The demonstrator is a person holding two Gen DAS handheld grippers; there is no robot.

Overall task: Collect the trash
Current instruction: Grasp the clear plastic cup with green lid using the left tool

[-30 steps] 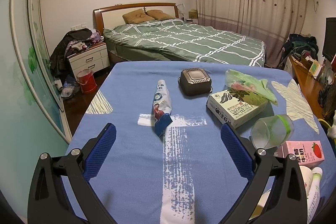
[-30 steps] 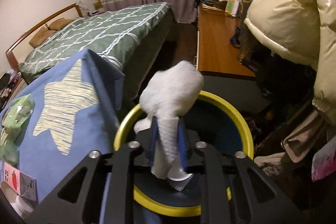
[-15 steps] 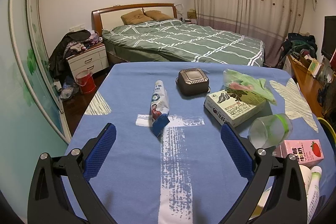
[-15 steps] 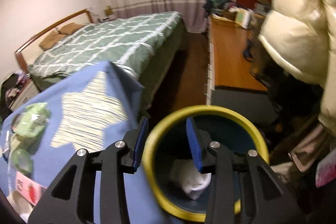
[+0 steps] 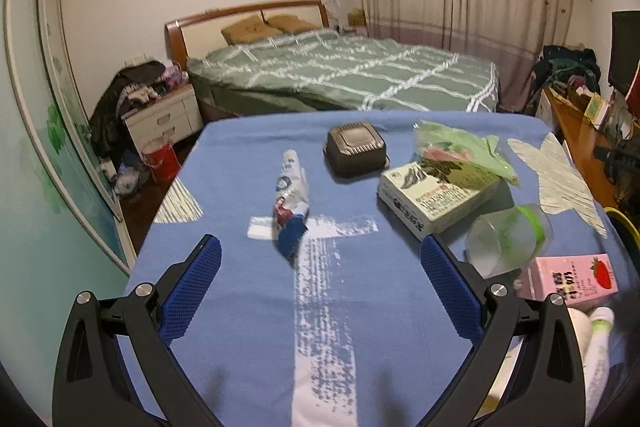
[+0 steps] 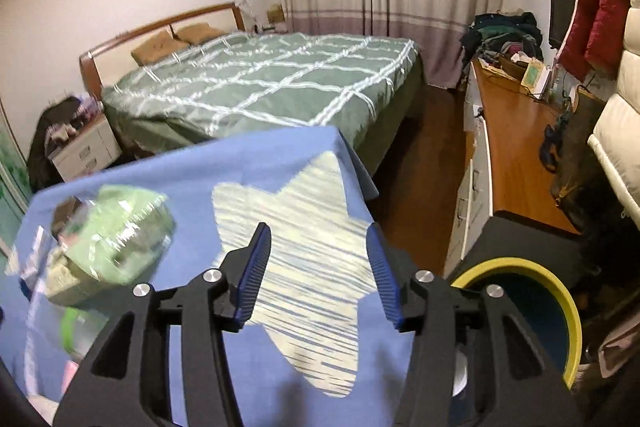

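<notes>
Right wrist view: my right gripper [image 6: 318,269] is spread wide and empty over the star print on the table [image 6: 280,163], with the bin [image 6: 560,291] just right of the table edge, placed, I judge, for short drops. Left wrist view: my left gripper [image 5: 320,285] gapes wide above the cloth; the tube [image 5: 290,195], box [image 5: 434,195], cup [image 5: 506,241] and carton [image 5: 568,277] lie beyond and to its right.

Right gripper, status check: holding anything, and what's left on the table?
Right gripper open, empty, beside the yellow-rimmed bin. Left gripper open. Toothpaste tube, box, milk carton remain.
</notes>
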